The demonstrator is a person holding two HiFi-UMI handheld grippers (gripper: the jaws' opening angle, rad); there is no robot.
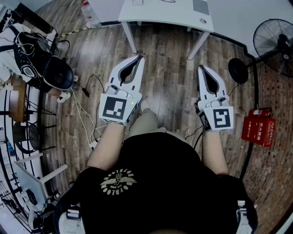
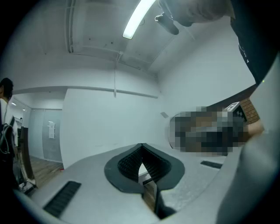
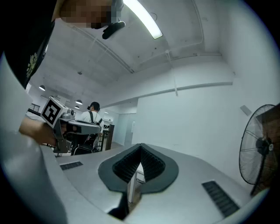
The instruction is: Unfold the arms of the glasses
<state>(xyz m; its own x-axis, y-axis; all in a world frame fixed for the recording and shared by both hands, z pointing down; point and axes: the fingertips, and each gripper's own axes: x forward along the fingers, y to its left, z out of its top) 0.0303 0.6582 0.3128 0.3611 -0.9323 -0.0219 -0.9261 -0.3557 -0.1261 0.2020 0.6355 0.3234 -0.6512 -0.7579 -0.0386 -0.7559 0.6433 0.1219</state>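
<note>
No glasses show in any view. I hold both grippers level in front of my body, above the wooden floor. My left gripper [image 1: 138, 57] is shut, its jaws meeting at the tips with nothing between them; in the left gripper view the left gripper [image 2: 141, 145] faces a bare white wall. My right gripper [image 1: 201, 68] is also shut and empty; the right gripper [image 3: 140, 147] points at a white wall. Its ribbed dark pads [image 3: 151, 162] close together at the tip.
A white table [image 1: 165, 13] stands ahead of the grippers. A black floor fan [image 1: 274, 39] and a red box [image 1: 258, 127] are at the right. Black equipment [image 1: 46, 68] and white cables [image 1: 82, 109] lie at the left. A seated person [image 3: 89, 116] shows far off.
</note>
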